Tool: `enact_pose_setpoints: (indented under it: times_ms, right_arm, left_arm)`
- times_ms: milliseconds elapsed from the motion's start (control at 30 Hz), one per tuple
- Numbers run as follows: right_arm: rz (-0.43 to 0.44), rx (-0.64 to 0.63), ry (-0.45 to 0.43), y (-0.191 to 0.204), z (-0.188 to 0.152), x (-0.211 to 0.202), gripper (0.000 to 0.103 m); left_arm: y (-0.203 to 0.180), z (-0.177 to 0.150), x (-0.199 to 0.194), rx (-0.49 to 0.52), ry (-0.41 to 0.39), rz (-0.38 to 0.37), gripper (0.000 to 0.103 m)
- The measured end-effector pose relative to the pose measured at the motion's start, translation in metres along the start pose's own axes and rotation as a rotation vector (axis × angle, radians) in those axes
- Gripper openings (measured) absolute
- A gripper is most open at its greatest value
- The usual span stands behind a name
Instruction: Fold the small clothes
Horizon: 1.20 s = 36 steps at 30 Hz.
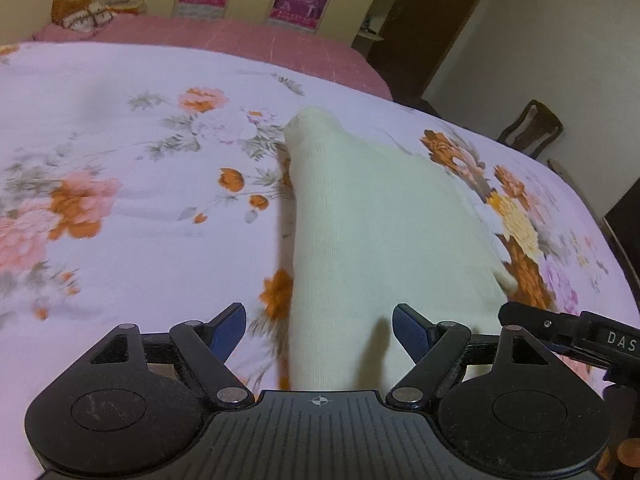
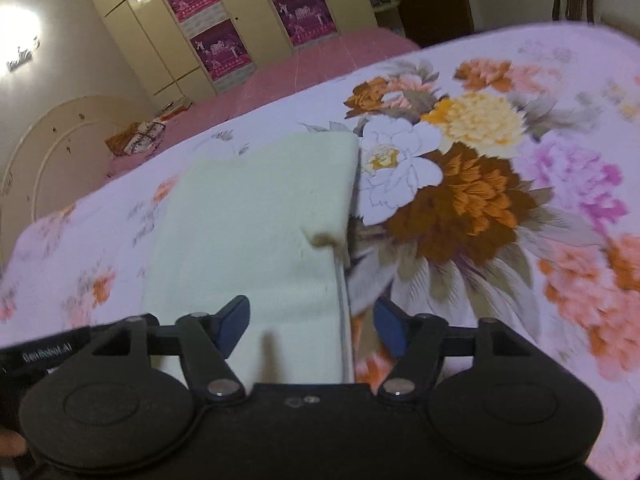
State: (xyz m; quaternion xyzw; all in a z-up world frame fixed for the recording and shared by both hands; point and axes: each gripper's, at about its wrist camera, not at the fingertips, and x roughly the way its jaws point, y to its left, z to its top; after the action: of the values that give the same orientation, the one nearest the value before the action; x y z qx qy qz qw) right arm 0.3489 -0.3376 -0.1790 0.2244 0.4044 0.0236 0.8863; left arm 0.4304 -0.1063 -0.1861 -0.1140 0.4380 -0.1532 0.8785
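Observation:
A small cream knit garment (image 1: 372,216) lies flat on the floral bedsheet (image 1: 120,208), partly folded, its narrow end pointing away. My left gripper (image 1: 320,332) is open over the garment's near left edge, holding nothing. The right gripper's black body (image 1: 568,332) shows at the right edge of the left wrist view. In the right wrist view the garment (image 2: 260,216) lies ahead and left, with a dent on its right edge. My right gripper (image 2: 312,326) is open over the garment's near right edge, holding nothing.
The bed has a pink blanket (image 1: 224,40) at its far side, with a patterned cushion (image 1: 84,16) near the headboard. Cream wardrobes with magenta posters (image 2: 216,52) stand behind. A wooden chair (image 1: 528,128) stands past the bed's right edge.

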Motion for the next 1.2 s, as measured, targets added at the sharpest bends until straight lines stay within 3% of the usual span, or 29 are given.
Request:
enact_pose_setpoints:
  times_ms: [167,300,367,400,433,567,667,733,833,933,1200]
  right_arm:
    - [0.042,0.008,0.033,-0.015,0.02,0.032,0.074]
    - [0.123,0.015,0.037,-0.022,0.026,0.053,0.073]
    - [0.157,0.019,0.035,-0.023,0.028,0.058,0.062]
    - [0.182,0.031,0.042,-0.024,0.028,0.062,0.052]
    - [0.193,0.039,0.047,-0.023,0.028,0.063,0.05]
    - [0.213,0.026,0.036,-0.016,0.027,0.06,0.031]
    - [0.187,-0.021,0.019,-0.011,0.028,0.061,0.032]
    - [0.205,0.047,0.026,-0.017,0.029,0.07,0.037]
    - [0.187,0.024,0.002,-0.007,0.028,0.063,0.031]
    - [0.208,0.018,-0.03,0.0,0.029,0.052,0.029]
    - [0.291,0.002,-0.056,0.045,0.041,0.029,0.029]
  left_arm:
    - [-0.004,0.01,0.027,0.005,-0.002,-0.017,0.08]
    - [-0.008,0.017,0.037,0.009,-0.009,-0.052,0.08]
    - [-0.011,0.018,0.039,0.021,-0.008,-0.071,0.079]
    - [-0.013,0.019,0.041,0.019,-0.004,-0.083,0.074]
    - [-0.015,0.02,0.042,0.009,0.005,-0.099,0.063]
    - [-0.018,0.021,0.039,-0.019,-0.001,-0.113,0.051]
    - [-0.015,0.021,0.046,-0.013,0.003,-0.115,0.051]
    - [-0.016,0.023,0.046,-0.024,0.004,-0.112,0.049]
    - [-0.019,0.023,0.037,-0.001,-0.011,-0.112,0.039]
    - [-0.017,0.025,0.027,-0.009,-0.026,-0.126,0.037]
    - [0.016,0.041,-0.032,-0.009,-0.097,-0.116,0.037]
